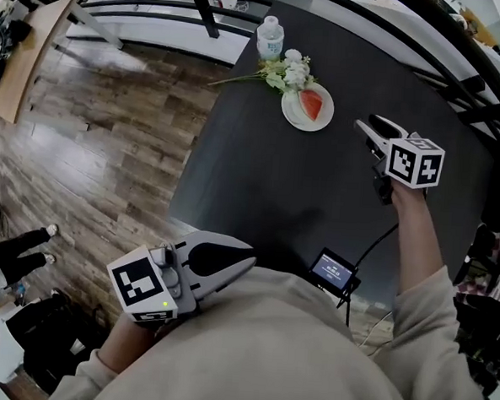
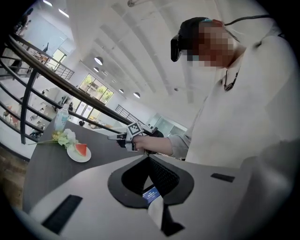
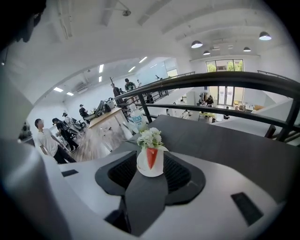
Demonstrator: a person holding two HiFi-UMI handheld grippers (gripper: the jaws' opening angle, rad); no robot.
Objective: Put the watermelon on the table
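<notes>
At twelve o'clock from the person in the head view, toward the far side of the dark table, a watermelon slice lies on a white plate. White flowers touch the plate's rim at its eleven o'clock, and a water bottle stands upright just beyond them on the same line. The right gripper hovers above the table at the plate's four o'clock, apart from it. Its claw is spread with nothing in it, and in its own view the plate and slice show through the gap, farther off. The left gripper sits at seven o'clock, close against the person's chest and off the table's near edge, claw tips pressed together and empty. A small lit screen rests at six o'clock by the near edge.
</notes>
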